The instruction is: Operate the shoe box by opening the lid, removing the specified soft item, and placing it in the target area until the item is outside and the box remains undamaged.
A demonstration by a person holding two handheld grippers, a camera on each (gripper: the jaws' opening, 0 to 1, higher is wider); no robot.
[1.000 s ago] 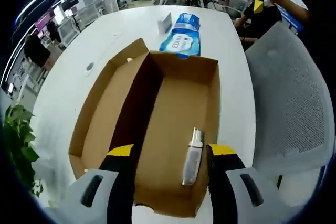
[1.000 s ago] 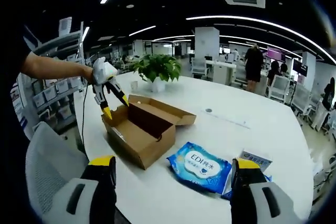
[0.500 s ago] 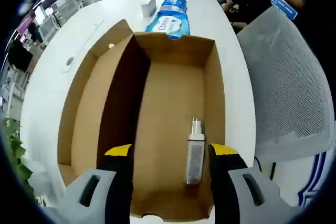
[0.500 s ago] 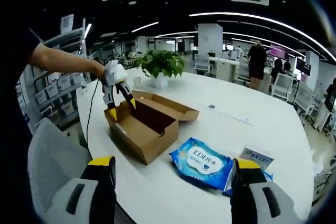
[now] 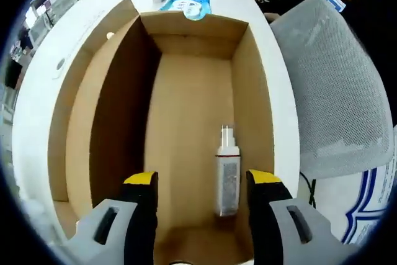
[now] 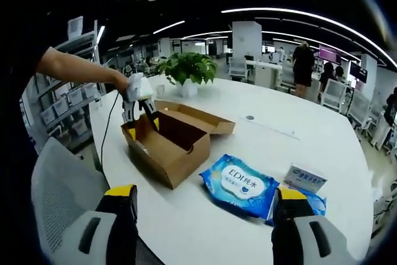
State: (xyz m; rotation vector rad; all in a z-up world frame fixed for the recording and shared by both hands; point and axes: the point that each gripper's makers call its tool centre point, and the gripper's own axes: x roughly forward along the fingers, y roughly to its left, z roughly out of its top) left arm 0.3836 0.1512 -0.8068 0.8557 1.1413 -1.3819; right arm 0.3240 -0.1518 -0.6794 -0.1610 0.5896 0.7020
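White table (image 6: 205, 221), open shoe box (image 5: 186, 35), bottle (image 5: 227, 175) lengthwise, nozzle toward far end

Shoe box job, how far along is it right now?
Done: the shoe box stands open, its lid folded back flat on the table. In hand: the left hand-held gripper, jaws open, is inside the box with a small white bottle lying between them, not gripped. The right hand-held gripper hangs open and empty above the table. Left: grasp the item, lift it out and set it down outside the box.
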